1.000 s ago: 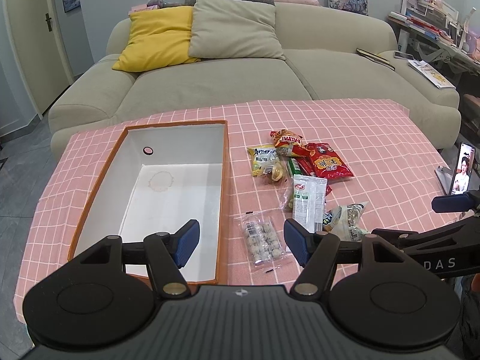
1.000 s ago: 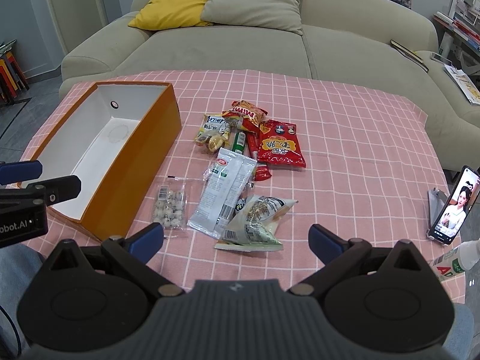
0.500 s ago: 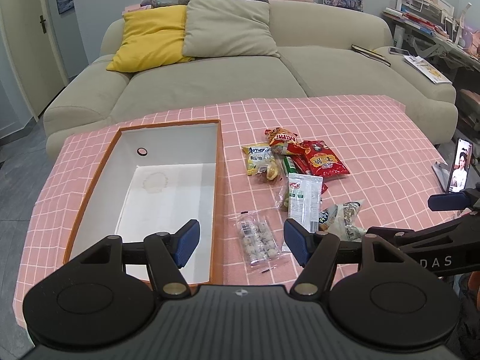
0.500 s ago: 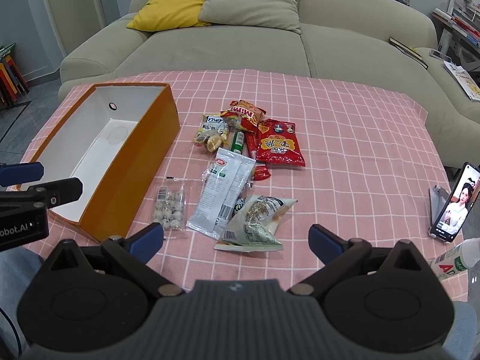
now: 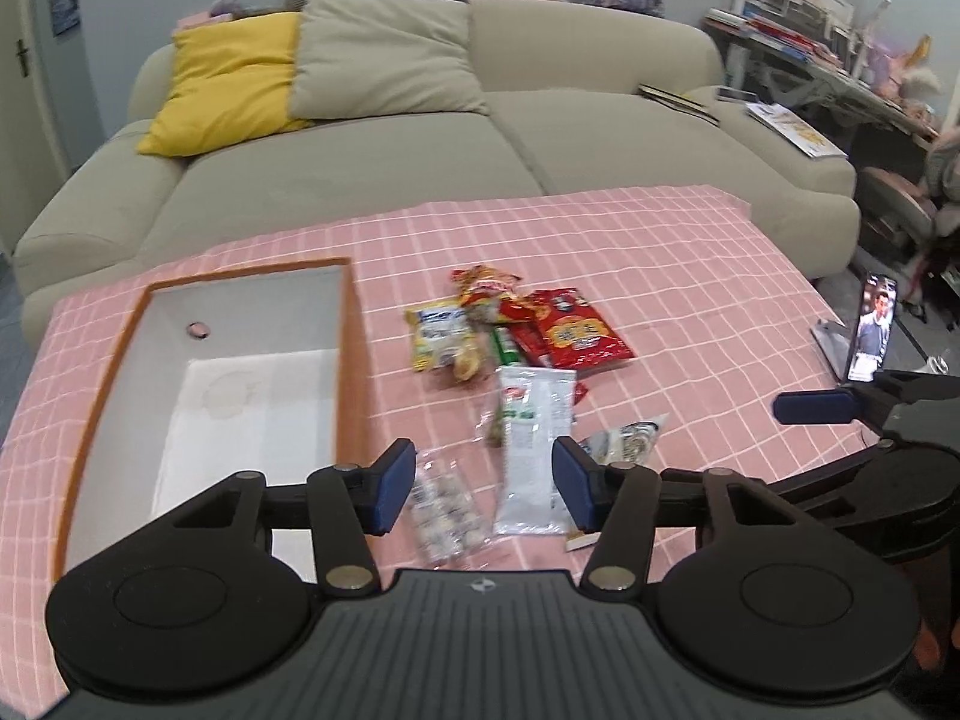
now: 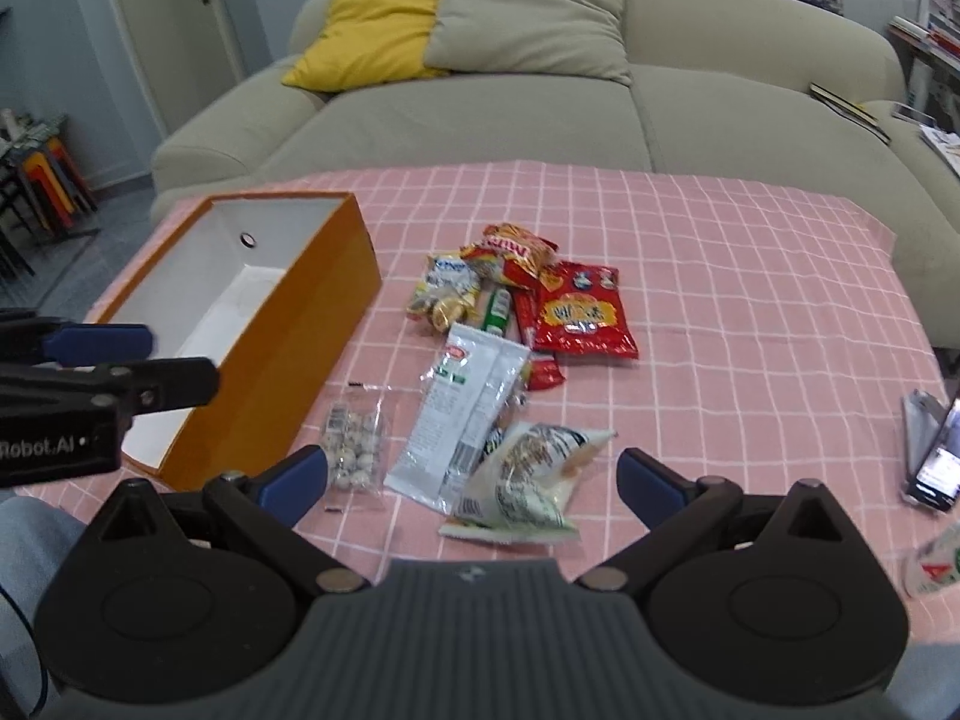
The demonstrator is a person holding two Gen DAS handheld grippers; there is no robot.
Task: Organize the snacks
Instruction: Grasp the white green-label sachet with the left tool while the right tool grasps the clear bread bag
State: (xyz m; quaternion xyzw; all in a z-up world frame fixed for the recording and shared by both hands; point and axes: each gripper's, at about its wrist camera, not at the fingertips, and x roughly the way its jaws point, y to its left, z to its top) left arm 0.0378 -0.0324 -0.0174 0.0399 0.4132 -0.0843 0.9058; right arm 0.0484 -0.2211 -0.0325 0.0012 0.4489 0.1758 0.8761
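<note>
An orange box point(image 5: 348, 360) with a white inside lies open on the pink checked cloth, left of a pile of snack packets. My left gripper point(image 5: 483, 492) hovers above a clear bag of small round snacks point(image 5: 444, 510) and a long white packet point(image 5: 531, 438). Its jaws are closing and the pads touch neither. My right gripper point(image 6: 474, 480) stands wide open above a crumpled white bag point(image 6: 528, 474). Farther back lie a red packet point(image 6: 579, 315) and a yellow packet point(image 6: 447, 285). The orange box point(image 6: 288, 360) is at the left in the right wrist view.
A phone point(image 5: 873, 330) stands propped at the table's right edge, with a small bottle point(image 6: 936, 558) near it. A beige sofa point(image 5: 420, 168) with a yellow and a grey cushion runs behind the table. A cluttered desk point(image 5: 810, 60) is at the far right.
My left gripper's jaws have narrowed and it has shifted right, away from the box and over the clear bag and white packet. My right gripper has come closer to the crumpled bag.
</note>
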